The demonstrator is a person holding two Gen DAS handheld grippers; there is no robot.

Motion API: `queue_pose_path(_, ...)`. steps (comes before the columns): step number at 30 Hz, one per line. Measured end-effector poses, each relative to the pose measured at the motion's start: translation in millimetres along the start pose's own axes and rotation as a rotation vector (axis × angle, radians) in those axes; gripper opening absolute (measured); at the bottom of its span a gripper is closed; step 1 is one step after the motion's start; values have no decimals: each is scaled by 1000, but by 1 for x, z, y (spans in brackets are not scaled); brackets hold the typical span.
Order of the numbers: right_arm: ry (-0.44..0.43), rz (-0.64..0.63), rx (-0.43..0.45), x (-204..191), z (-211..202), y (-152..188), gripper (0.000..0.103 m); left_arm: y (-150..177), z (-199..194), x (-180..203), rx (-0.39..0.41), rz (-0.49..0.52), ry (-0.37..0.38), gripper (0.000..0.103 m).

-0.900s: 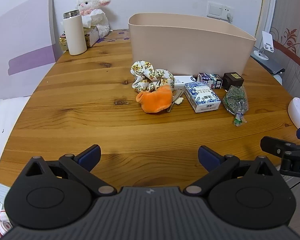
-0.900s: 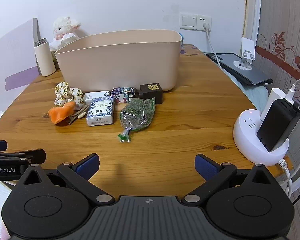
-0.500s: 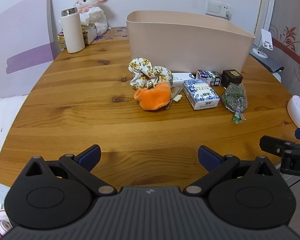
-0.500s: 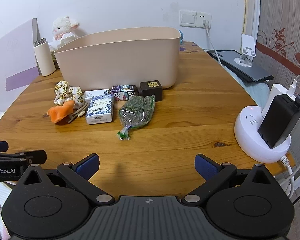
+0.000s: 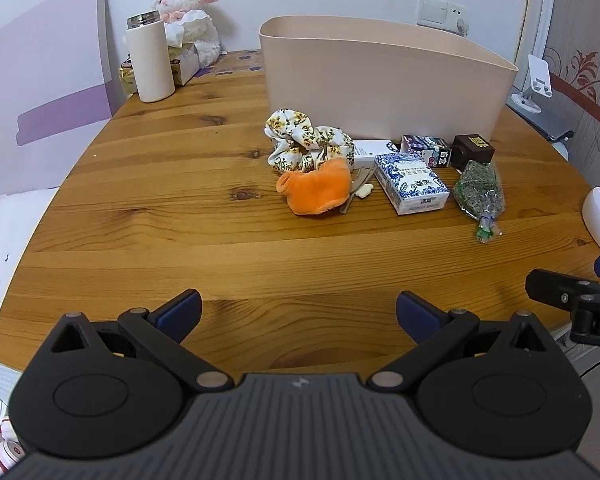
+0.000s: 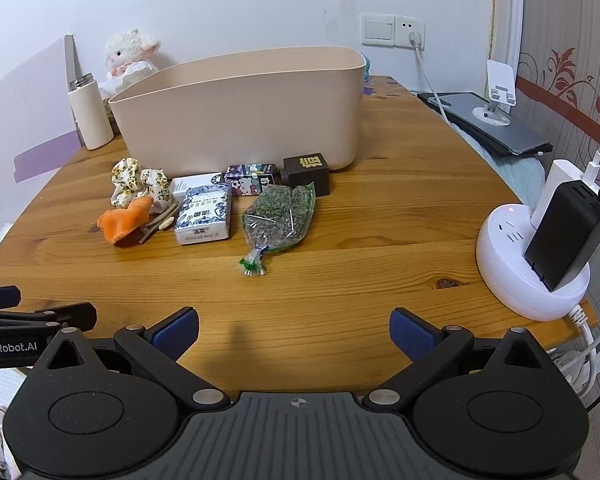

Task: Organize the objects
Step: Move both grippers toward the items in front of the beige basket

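Left wrist view | left gripper (image 5: 298, 308) being held wide apart, empty, being eased slightly nearer the clutter | right gripper (image 6: 294, 326) likewise spread, nothing grasped | orange plush (image 5: 316, 190), floral scrunchie (image 5: 306, 144), blue-white box (image 5: 412, 188) lying mid-frame before beige bin (image 5: 384, 88) | sorting not yet begun.

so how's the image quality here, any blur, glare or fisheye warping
Left wrist view: sharp, soft even light, no glare; the table edge bows strongly and the corners vignette dark. Right wrist view: equally sharp, same barrel curve on the beige bin rim and door frame; only a faint shadow on the wood ahead of the right claw.
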State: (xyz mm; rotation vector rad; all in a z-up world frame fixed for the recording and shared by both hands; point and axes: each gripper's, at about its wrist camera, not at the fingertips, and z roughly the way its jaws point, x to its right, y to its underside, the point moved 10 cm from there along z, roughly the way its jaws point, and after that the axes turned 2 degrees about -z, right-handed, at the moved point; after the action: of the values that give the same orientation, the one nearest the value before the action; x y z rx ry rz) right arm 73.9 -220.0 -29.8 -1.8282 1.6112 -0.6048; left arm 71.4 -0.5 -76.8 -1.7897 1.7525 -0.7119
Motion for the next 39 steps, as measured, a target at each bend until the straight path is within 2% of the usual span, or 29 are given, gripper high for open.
queue_pose_path(39,0,-32,-6,-13,1,-1,103,-5,-8,10,19,-12,42,103)
